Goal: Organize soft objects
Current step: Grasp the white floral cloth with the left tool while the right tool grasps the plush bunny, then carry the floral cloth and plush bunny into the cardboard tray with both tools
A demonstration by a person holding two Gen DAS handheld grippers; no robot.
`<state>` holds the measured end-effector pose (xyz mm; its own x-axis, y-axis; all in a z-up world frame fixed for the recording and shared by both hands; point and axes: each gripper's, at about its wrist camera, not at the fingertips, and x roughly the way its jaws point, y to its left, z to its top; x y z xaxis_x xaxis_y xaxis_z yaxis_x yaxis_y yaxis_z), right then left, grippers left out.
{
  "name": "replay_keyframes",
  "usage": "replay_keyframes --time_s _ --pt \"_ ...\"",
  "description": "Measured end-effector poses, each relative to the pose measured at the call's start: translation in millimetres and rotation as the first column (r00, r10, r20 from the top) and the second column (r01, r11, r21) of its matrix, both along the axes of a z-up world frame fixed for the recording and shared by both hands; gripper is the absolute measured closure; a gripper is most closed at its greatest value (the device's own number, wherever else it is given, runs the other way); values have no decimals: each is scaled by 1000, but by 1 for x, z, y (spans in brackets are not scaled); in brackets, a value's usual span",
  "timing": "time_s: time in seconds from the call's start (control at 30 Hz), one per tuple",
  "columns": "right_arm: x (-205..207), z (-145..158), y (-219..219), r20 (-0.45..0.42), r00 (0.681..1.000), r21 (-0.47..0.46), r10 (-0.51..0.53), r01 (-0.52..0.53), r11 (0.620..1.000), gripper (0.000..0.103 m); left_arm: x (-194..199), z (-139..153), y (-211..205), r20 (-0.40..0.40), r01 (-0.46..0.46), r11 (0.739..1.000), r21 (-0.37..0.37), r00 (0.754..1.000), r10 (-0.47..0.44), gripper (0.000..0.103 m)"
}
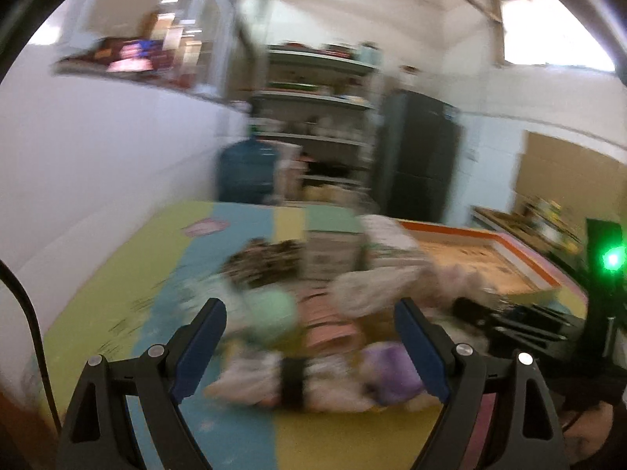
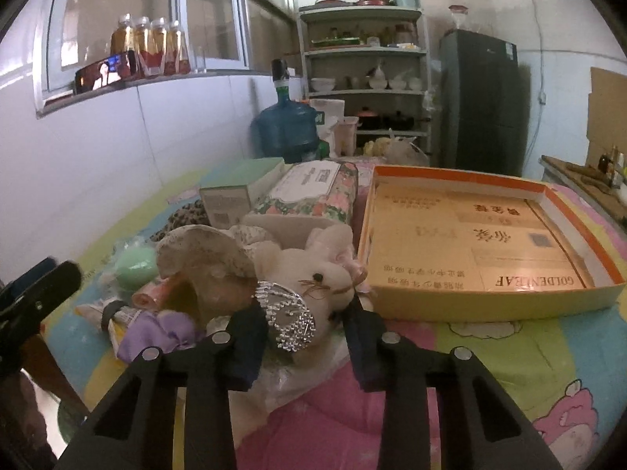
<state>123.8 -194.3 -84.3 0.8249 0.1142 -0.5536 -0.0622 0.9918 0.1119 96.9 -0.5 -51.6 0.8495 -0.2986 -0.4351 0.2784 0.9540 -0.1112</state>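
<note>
White plush rabbit (image 2: 313, 270), silver tiara (image 2: 288, 319) on it: pinched between my right gripper (image 2: 309, 313) pads, at the near edge of a pile on the striped mat (image 2: 529, 344), just left of the orange-rimmed box (image 2: 490, 301). My left gripper (image 1: 309, 313): fingers spread, nothing between them, above a purple item (image 1: 392, 372), possibly cloth; view blurred. 1 green ball (image 2: 135, 268) lies left in the pile.

Table (image 2: 490, 356): a heap of soft toys lies at the left, with the plush rabbit (image 2: 313, 270) at its right edge, just beside an open shallow box (image 2: 490, 297). Behind the heap: a carton (image 2: 231, 196) and a tissue pack (image 2: 313, 192), side by side. Beyond the table: water jug (image 2: 286, 125), shelves (image 2: 364, 78), fridge (image 2: 482, 102), left to right.
</note>
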Motion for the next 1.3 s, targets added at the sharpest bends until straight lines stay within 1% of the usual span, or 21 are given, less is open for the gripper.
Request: replay_keyframes --time_s 0.07,0.17,0.23,0.27,0.3,0.33,0.37,0.4,0.47,0.57,0.67,1.0,1.2,1.3 --pt "-4 2 -4 9 1000 32 9 -9 999 68 13 3 -16 -5 117 992 36 993 -117 15" --pt "-13 4 -8 23 999 51 23 -24 998 68 32 3 -33 -21 186 978 94 983 -185 15" --pt "-18 7 -8 32 999 57 30 -32 998 68 45 1 -39 -42 204 973 109 979 -200 15" --pt "-20 8 -8 36 999 60 34 -36 998 68 50 -1 -42 -56 209 972 109 977 -204 18" --pt "-22 9 -8 39 998 63 39 -41 997 68 56 -3 -44 -77 215 971 104 975 -208 23" --pt "-24 10 -9 41 998 65 42 -44 997 68 60 -7 -45 -102 225 970 95 971 -215 37" --pt "-25 11 -9 44 998 67 45 -48 997 68 67 -11 -46 -137 227 970 89 967 -214 46" --pt "-27 12 -8 47 998 70 47 -50 996 68 69 -14 -46 -154 224 971 85 966 -209 50" --pt "-28 12 -9 51 997 77 50 -54 996 68 73 -21 -48 -175 224 971 86 963 -206 73" --pt "-31 13 -13 59 997 91 48 -53 994 68 69 -22 -47 -157 216 972 91 967 -200 89" --pt "-33 15 -16 69 997 100 45 -51 994 68 60 -17 -47 -120 218 973 79 971 -208 94" --pt "-49 37 -26 143 989 100 30 -44 994 68 41 20 -45 -1 195 981 12 981 -195 95" --pt "-61 56 -41 198 980 78 2 -18 997 68 30 40 -58 40 204 979 -13 978 -203 95" --pt "-66 65 -52 223 975 69 -21 6 998 68 26 46 -68 48 213 977 -19 976 -212 95"
